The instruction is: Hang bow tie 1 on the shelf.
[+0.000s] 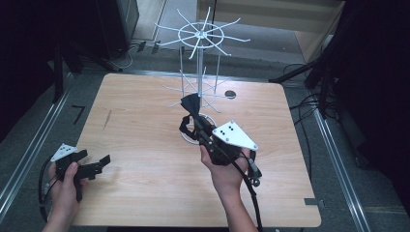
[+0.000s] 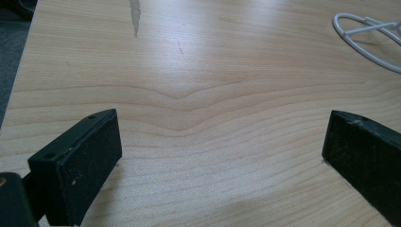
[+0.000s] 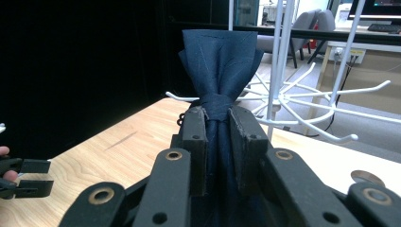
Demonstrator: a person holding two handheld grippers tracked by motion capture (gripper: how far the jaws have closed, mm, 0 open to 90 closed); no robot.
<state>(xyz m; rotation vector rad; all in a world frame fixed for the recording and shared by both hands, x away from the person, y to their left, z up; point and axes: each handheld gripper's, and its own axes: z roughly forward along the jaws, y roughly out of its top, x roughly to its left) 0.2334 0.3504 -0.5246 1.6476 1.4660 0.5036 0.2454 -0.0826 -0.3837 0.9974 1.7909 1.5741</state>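
A: The right gripper [image 3: 218, 124] is clamped on the bow tie [image 3: 220, 61], pads pinching its knot, one wing fanning up above the jaws. It hangs over the table [image 1: 145, 125], just in front of the rack [image 1: 199, 72]. I'd guess the job is hooking the tie onto a prong

B: Then the snag is plain. The grip sits on the knot, so the strap [image 1: 185, 126] dangles free below the jaws. If it swings, it could catch a lower prong before the right one is reached

A: And the rack looks light, thin wire on a small ring base. A sideways push from the gripper might tip it or spin it away

B: The left gripper [image 1: 94, 166] can't steady it either: it rests near the table's left edge, well apart from the rack, jaws wide with nothing between

A: What do the views add to each other?

B: The high view gives the layout: both tiers of prongs, the strap looping down, both hands. The right gripper view gives the pinch itself, cloth squeezed between the pads, which the hand hides from above. The left gripper view shows bare wood between its pads [image 2: 90, 161] and an arc of the rack's base ring [image 2: 364, 40] at the far right
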